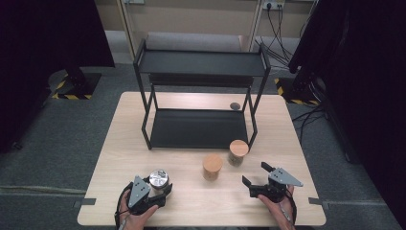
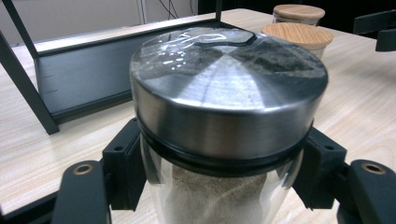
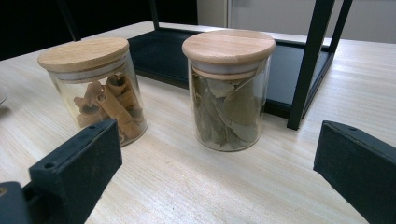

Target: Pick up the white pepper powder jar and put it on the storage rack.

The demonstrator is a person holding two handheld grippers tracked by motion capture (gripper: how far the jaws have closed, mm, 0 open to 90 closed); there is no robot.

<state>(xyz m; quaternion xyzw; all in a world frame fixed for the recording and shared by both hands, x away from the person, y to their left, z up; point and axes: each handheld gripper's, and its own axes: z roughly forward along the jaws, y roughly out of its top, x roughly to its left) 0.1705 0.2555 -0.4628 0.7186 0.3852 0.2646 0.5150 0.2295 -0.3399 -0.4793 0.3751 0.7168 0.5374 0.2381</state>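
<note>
**One jar gripped, none on the rack yet**

Your left gripper (image 1: 154, 193) is clamped on the metal-lidded jar (image 1: 158, 179), its jaws pressed against the glass just under the lid. That jar stands on the table (image 1: 119, 143), in front of the black rack (image 1: 201, 96) and off toward its left leg. Your right gripper (image 1: 261, 181) hangs with its jaws spread wide and nothing between them, in front of the rack's right leg.

Judging by the layout, the jars are meant for the rack, and both its shelves are bare. So the job looks barely begun: one jar is grasped but not yet placed, and the cinnamon jar (image 1: 212, 166) and the bay-leaf jar (image 1: 238, 152) wait untouched on the table just in front of the rack's lower shelf, the bay-leaf one nearer its right leg.

The left gripper view gives you what the high view cannot: pale, sand-like powder inside the metal-lidded jar (image 2: 229, 112) and the black seal ring under its lid. The right gripper view tells the contents of the wooden-lidded pair: cinnamon sticks (image 3: 105, 109) and bay leaves (image 3: 229, 112). The high view gives both shelves of the rack and a small dark disc (image 1: 234, 106) behind its right leg.
</note>
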